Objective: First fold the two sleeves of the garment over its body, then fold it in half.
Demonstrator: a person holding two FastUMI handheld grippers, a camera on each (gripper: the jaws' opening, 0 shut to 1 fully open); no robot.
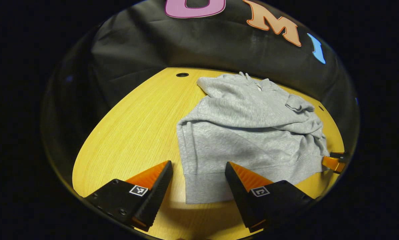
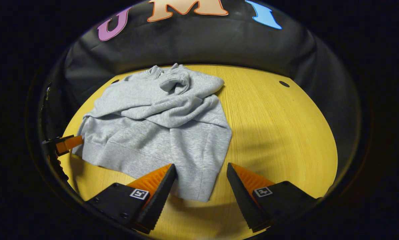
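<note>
Hoodie (image 1: 246, 133) sits mid-frame on the worktop (image 1: 136, 126), both sleeves folded across its body. Left tongs (image 1: 198, 165) and right tongs (image 2: 201, 166) gape wide at its hem corners, gripping nothing.

The grey sweatshirt (image 1: 249, 133) lies flat on the table — both sleeves folded across its body.
</note>
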